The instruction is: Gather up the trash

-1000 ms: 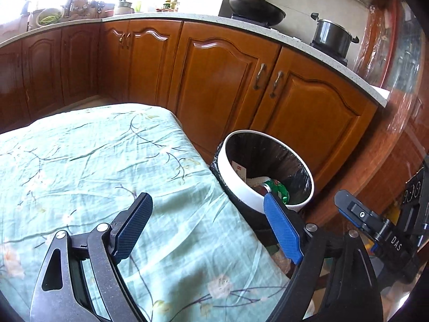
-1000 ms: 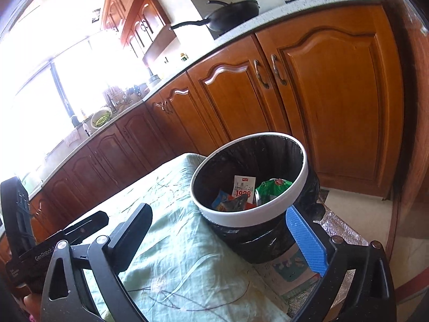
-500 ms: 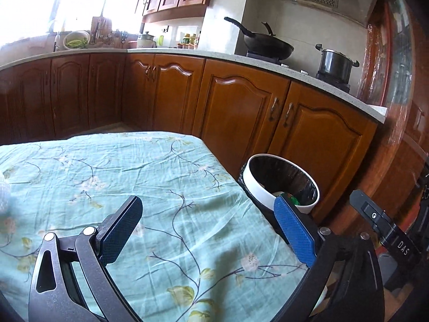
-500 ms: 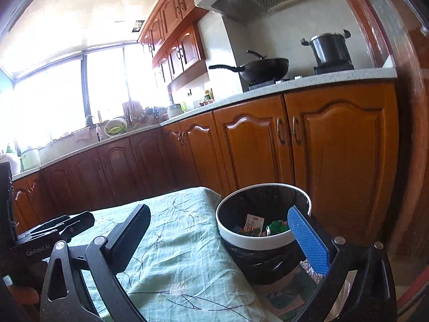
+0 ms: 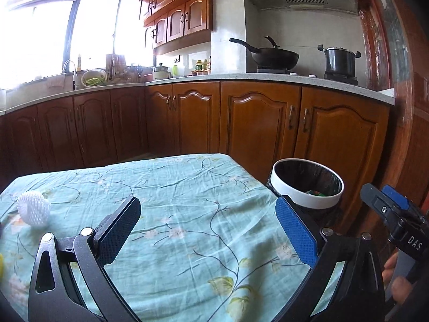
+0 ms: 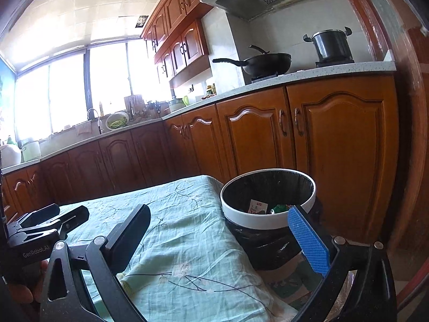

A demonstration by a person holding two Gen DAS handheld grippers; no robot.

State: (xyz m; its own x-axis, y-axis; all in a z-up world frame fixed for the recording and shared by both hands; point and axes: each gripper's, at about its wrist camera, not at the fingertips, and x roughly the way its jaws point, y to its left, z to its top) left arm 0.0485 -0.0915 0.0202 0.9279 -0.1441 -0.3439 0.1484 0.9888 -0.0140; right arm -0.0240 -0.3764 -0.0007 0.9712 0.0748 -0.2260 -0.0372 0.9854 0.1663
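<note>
A white-rimmed bin with a black liner stands beside the table's right edge; in the right wrist view the bin holds several wrappers. A white foam net ball lies on the teal floral tablecloth at the far left. My left gripper is open and empty above the cloth. My right gripper is open and empty, between the table corner and the bin. The right gripper also shows at the right edge of the left wrist view, and the left gripper shows at the left edge of the right wrist view.
Wooden cabinets run behind the table and bin. A wok and pot sit on the stove. A red door frame stands right of the bin. A yellow-green scrap lies on the cloth by the right gripper's left finger.
Both grippers have pulled back and tilted up from the bin, which now looks smaller and farther. The white foam ball has come into the left wrist view.
</note>
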